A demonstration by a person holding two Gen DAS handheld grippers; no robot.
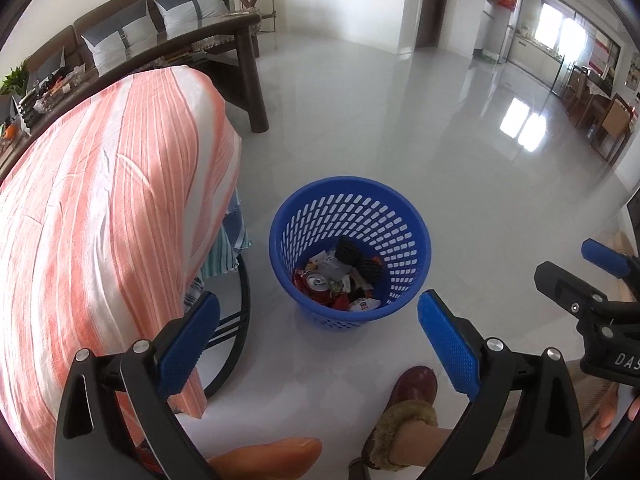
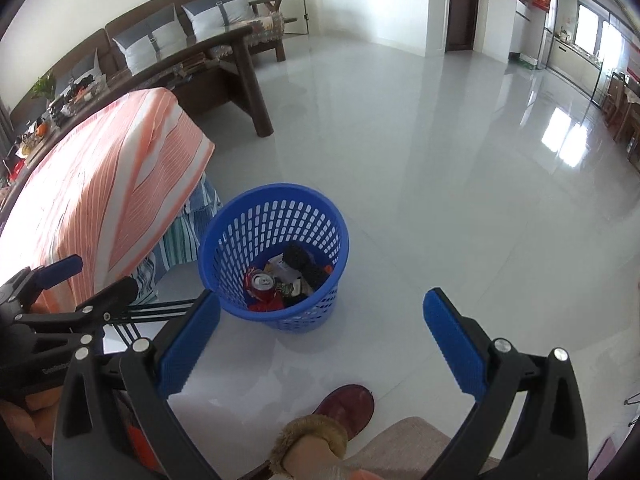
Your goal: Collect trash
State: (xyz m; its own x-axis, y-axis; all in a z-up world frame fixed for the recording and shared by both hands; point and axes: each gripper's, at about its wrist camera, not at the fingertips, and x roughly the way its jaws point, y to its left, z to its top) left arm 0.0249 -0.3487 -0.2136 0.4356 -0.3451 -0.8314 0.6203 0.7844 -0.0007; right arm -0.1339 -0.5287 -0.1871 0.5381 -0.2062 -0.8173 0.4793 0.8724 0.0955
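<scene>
Both the left gripper (image 1: 318,344) and the right gripper (image 2: 322,344) are held spread and empty above the floor (image 1: 400,140) near a blue basket (image 1: 416,264) filled with trash (image 1: 340,280).

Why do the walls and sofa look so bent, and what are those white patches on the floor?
Both wrist views use fisheye lenses, so the sofa bows near the dark rounded corners. In the left view window glare bounces off the glossy floor; the right view shows the same glare. The blue basket stays sharp in both, while sunlight washes out the striped cloth.
</scene>
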